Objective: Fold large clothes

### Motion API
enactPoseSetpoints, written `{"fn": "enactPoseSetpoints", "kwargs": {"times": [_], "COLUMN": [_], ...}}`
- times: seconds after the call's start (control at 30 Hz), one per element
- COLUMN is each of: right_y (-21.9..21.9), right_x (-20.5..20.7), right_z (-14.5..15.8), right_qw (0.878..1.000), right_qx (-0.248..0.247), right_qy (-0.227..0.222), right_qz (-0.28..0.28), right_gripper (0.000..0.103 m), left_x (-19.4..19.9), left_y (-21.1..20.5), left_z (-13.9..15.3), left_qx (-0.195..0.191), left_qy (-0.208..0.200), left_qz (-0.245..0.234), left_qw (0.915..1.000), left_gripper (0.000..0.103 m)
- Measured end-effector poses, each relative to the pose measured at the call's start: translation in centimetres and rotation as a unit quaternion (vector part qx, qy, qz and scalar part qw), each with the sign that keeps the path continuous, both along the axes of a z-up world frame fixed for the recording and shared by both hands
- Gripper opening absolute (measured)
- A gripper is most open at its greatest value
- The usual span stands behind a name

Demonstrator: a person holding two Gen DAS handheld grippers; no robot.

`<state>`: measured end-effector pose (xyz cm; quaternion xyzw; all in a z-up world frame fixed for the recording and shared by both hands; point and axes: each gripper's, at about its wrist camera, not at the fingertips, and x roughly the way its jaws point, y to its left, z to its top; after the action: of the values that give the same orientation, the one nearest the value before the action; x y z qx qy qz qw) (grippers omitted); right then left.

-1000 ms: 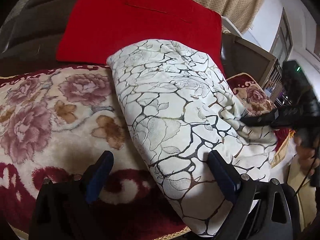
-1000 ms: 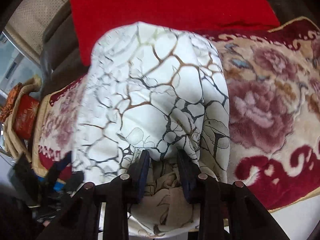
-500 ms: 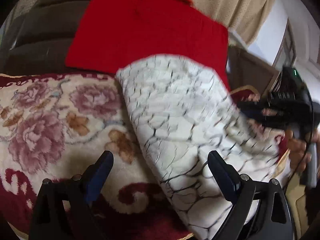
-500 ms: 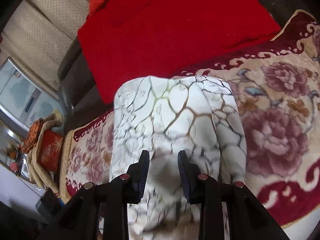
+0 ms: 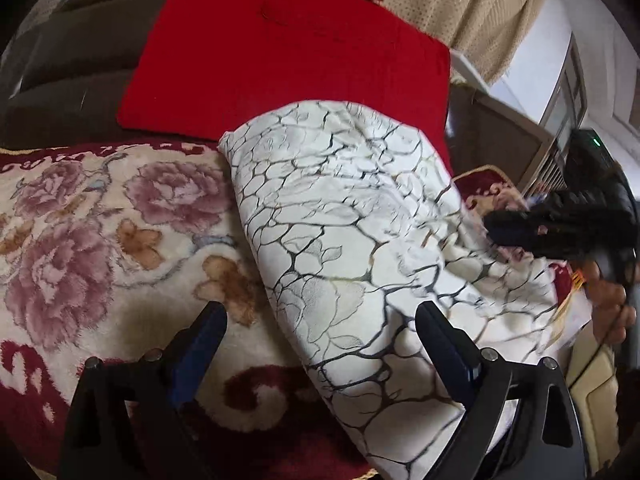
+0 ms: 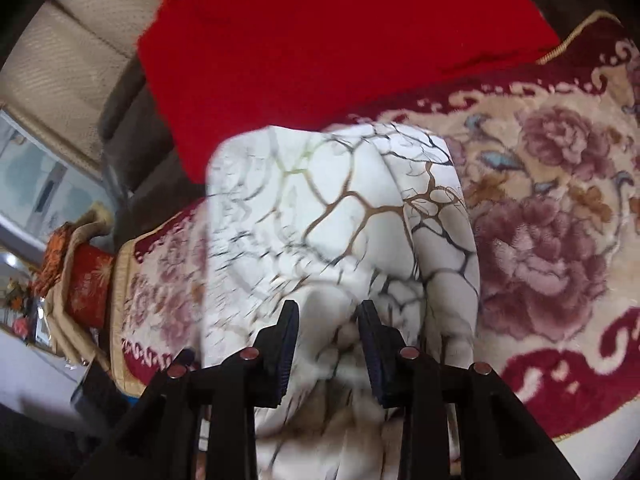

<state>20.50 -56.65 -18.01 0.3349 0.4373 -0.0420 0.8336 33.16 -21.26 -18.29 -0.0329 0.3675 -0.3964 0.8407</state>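
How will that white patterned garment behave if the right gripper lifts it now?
Probably floppy: the garment already bunches where the right gripper pinches it. The free part would likely sag and drag across the plush floral blanket. It looks thick, so likely weighty.

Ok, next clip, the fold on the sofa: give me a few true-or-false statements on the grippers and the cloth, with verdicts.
1. The left gripper is open and holds nothing. True.
2. The right gripper has bunched white patterned garment between its fingers. True.
3. The garment lies on a bare wooden table. False: it lies on a floral blanket.
4. The red cloth lies beyond the garment, towards the sofa back. True.
5. The garment is plain blue. False: it is white with dark crackle lines.
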Motion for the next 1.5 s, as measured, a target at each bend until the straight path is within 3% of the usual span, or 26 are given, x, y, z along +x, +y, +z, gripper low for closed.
{"fn": "enactPoseSetpoints", "kwargs": {"times": [0.13, 0.2, 0.23, 0.4, 0.5, 0.63, 0.87, 1.13, 1.2, 1.3, 1.33, 1.4, 1.5], "right_y": [1.7, 2.6, 2.9, 2.3, 2.1, 1.2, -0.7, 0.3, 0.5, -0.2, -0.8, -1.3, -0.3], "right_x": [-3.5, -4.4, -4.4, -3.7, -3.2, -2.3, 3.7, 13.8, 15.9, 18.9, 19.5, 19.5, 18.8], "right_z": [0.5, -0.4, -1.2, -4.8, -3.0, 0.9, 3.0, 1.9, 0.9, -3.0, -4.6, -4.7, -3.5], "right_qw": [1.0, 0.999, 0.999, 0.998, 0.998, 0.998, 0.998, 0.999, 0.999, 0.995, 0.994, 0.995, 0.993], "right_qx": [0.002, -0.024, -0.042, -0.043, -0.043, -0.051, -0.064, 0.0, -0.01, -0.075, -0.07, -0.061, -0.09], "right_qy": [-0.015, -0.008, 0.005, 0.039, 0.048, 0.012, -0.013, -0.021, -0.01, 0.066, 0.079, 0.073, 0.068], "right_qz": [0.023, 0.026, 0.024, 0.019, 0.026, 0.025, -0.002, 0.035, 0.041, 0.028, 0.029, 0.021, 0.024], "right_gripper": [0.034, 0.044, 0.056, 0.056, 0.055, 0.056, 0.056, 0.053, 0.052, 0.055, 0.059, 0.059, 0.061], "left_x": [-0.4, -0.5, -0.6, -1.0, -0.9, -0.7, -0.9, -0.9, -1.0, -0.9, -0.9, -0.7, -0.7], "left_y": [-0.4, -1.2, -1.3, -1.3, -1.3, -1.3, -1.8, -2.0, -1.9, -1.7, -1.6, -1.6, -1.8], "left_z": [-0.1, -0.6, -0.7, -0.7, -0.7, -0.7, -0.7, -0.6, -0.7, -0.7, -0.7, -0.7, -0.8], "left_qx": [0.03, 0.064, 0.067, 0.067, 0.068, 0.065, 0.073, 0.078, 0.078, 0.072, 0.067, 0.067, 0.071], "left_qy": [-0.023, -0.034, -0.036, -0.039, -0.038, -0.028, -0.041, -0.049, -0.051, -0.05, -0.049, -0.045, -0.045], "left_qz": [0.011, 0.014, 0.013, 0.014, 0.016, 0.018, 0.018, 0.01, 0.009, 0.006, 0.007, 0.006, 0.004], "left_qw": [0.9992, 0.9973, 0.997, 0.9969, 0.9968, 0.9973, 0.9963, 0.9957, 0.9956, 0.9961, 0.9965, 0.9967, 0.9964], "left_gripper": [0.095, 0.096, 0.096, 0.096, 0.096, 0.096, 0.096, 0.096, 0.096, 0.096, 0.096, 0.097, 0.097]}}
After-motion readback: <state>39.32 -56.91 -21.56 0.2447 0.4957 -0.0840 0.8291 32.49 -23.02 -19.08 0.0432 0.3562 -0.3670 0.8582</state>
